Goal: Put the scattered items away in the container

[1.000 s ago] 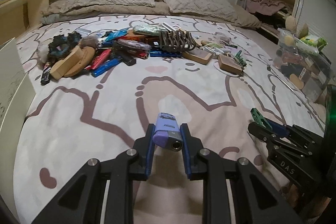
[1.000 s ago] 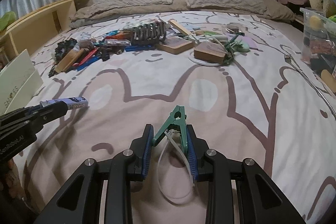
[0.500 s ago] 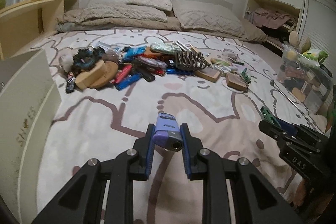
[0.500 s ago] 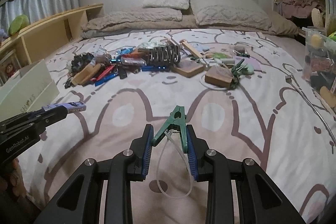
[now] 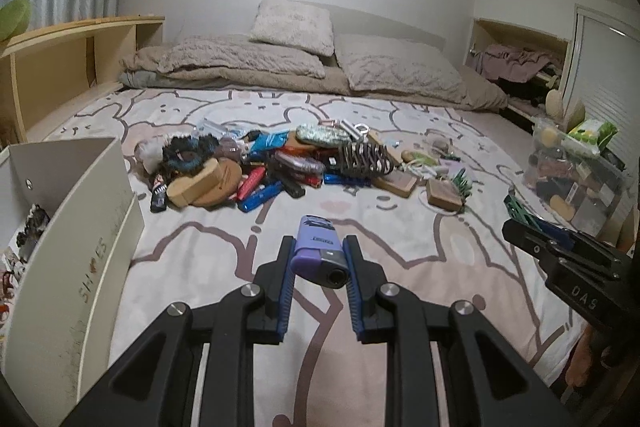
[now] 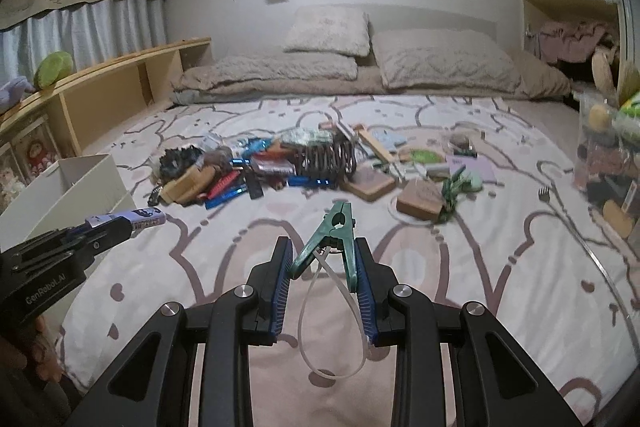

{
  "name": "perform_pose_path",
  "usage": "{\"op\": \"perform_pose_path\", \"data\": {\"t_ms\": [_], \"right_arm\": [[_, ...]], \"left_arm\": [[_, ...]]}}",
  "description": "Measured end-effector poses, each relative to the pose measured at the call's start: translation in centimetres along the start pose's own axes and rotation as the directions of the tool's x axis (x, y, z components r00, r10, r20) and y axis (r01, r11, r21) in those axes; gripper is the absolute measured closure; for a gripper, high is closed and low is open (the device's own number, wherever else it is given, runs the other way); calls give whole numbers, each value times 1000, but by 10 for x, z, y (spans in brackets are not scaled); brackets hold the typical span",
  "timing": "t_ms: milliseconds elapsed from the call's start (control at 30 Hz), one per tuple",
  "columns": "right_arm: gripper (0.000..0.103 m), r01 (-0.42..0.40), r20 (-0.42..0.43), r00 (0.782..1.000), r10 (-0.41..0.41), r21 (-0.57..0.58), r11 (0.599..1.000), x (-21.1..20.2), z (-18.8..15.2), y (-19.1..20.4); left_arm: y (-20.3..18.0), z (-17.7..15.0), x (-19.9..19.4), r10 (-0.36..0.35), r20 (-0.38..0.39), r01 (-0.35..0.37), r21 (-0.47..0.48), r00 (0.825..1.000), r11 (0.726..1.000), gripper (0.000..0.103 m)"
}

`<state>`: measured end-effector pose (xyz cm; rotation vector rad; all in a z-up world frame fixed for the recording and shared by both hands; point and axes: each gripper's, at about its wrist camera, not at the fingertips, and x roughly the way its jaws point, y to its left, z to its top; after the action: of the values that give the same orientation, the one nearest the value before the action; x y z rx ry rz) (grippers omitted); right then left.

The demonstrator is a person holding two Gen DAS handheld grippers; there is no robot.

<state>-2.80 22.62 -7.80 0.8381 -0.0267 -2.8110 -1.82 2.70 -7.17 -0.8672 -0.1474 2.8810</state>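
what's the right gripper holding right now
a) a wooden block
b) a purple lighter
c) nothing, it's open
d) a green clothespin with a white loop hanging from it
d: in the right wrist view the right gripper is shut on a green clothespin with a white loop dangling below it; the purple lighter sits in the left gripper instead.

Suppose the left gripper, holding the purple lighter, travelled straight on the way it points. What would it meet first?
Probably bare bedsheet short of the item pile; the left gripper tilts down, though depth is unclear.
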Motion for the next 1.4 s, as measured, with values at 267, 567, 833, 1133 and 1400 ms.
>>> {"op": "perform_pose_path", "data": {"t_ms": [267,567,833,1133,1400], "right_arm": [[72,-20,38,999,20,-5,1000,-8,10,5],[72,-33,74,997,35,-24,999,-18,22,16],[72,-72,98,992,74,-22,997,-26,34,23],[72,-100,125,987,104,-39,994,-28,48,37],[72,-143,132,980,148,-51,988,-22,57,52]], "left_arm": [[-2,14,-23,12,76,-13,16,997,1000,80],[3,23,-37,24,120,-26,9,992,1000,80],[13,31,-47,43,149,-42,-4,988,999,80],[25,38,-59,64,176,-62,-18,982,998,91],[39,39,-62,85,173,-80,-35,981,996,95]]}}
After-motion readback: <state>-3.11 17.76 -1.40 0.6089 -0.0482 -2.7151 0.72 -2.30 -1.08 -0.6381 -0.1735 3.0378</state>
